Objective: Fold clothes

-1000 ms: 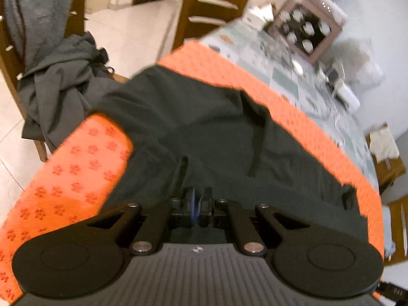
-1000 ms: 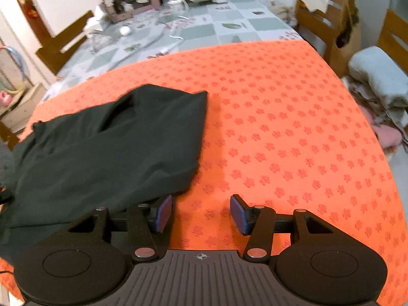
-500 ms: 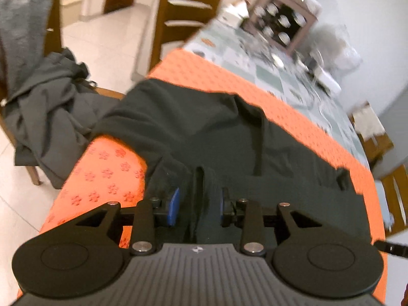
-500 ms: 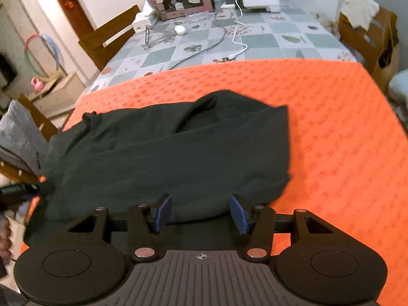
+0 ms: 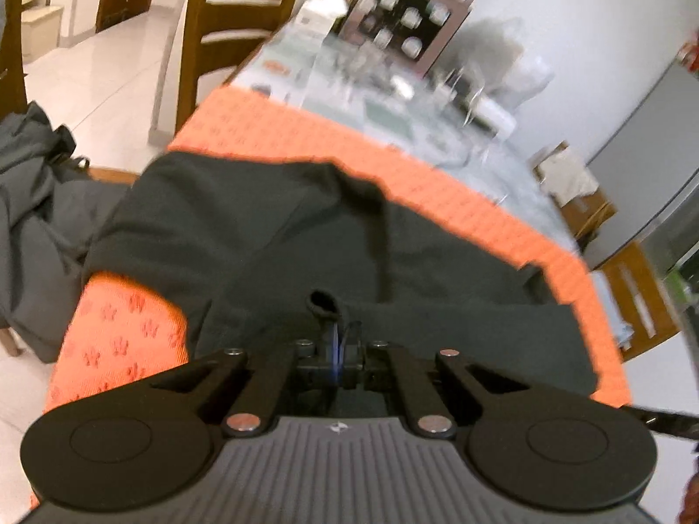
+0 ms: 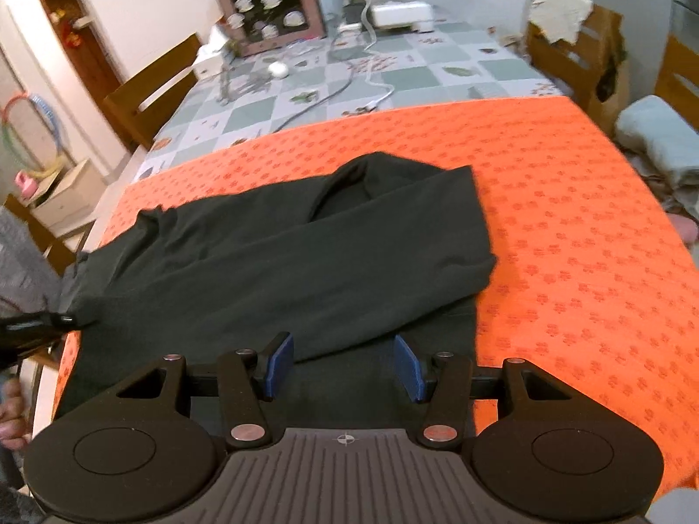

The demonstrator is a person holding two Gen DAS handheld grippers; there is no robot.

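Observation:
A dark green garment [image 6: 271, 270] lies across the orange patterned cloth [image 6: 568, 218] on the table, partly folded over itself. In the left wrist view the garment [image 5: 306, 236] spreads ahead, and my left gripper [image 5: 338, 345] is shut on a bunched edge of it at the near side. My right gripper [image 6: 343, 364] is open, its blue pads [image 6: 279, 362] just above the garment's near edge, holding nothing. The left gripper's tip also shows at the left edge of the right wrist view [image 6: 39, 327].
A pile of grey clothes [image 5: 30, 218] hangs on a chair at the left. Wooden chairs [image 5: 227, 39] stand around the table. The far table half holds a cup box [image 6: 266, 4], cables and a white device [image 6: 399, 15]. Folded towels [image 6: 655, 139] lie at the right.
My left gripper has shut on the garment's near edge; half a second ago it was open. My right gripper stays open and has moved over the garment's near edge.

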